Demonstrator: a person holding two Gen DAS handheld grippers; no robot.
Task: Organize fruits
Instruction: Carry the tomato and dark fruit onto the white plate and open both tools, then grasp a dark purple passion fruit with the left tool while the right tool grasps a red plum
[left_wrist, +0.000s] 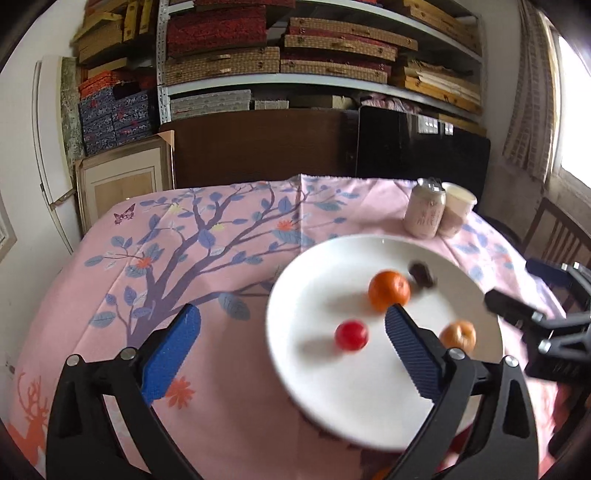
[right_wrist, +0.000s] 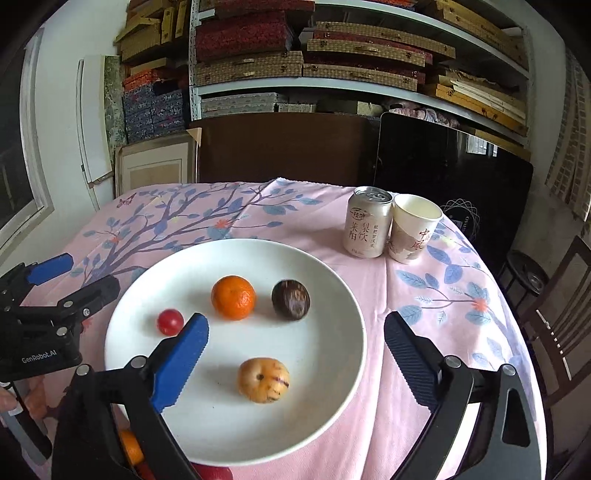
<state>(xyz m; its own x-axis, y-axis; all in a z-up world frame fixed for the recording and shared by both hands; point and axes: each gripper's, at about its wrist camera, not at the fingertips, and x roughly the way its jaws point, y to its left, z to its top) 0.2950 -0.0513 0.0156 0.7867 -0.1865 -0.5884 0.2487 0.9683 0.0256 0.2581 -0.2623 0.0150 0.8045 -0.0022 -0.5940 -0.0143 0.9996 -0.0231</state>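
A white plate (right_wrist: 332, 369) on the pink tablecloth holds an orange mandarin (right_wrist: 233, 297), a small red tomato (right_wrist: 170, 322), a dark passion fruit (right_wrist: 290, 299) and a yellow striped fruit (right_wrist: 263, 379). The plate (left_wrist: 332, 398) also shows in the left wrist view with the mandarin (left_wrist: 389, 290), tomato (left_wrist: 351, 335), passion fruit (left_wrist: 422, 275) and yellow fruit (left_wrist: 458, 334). My right gripper (right_wrist: 295, 332) is open and empty above the plate's near half. My left gripper (left_wrist: 291, 325) is open and empty at the plate's left edge. More orange and red fruit (right_wrist: 130, 448) peeks out under the right gripper.
A drink can (right_wrist: 366, 226) and a paper cup (right_wrist: 413, 229) stand at the back right of the table. Shelves of boxes (right_wrist: 332, 55) fill the back wall. A wooden chair (right_wrist: 569, 317) stands to the right.
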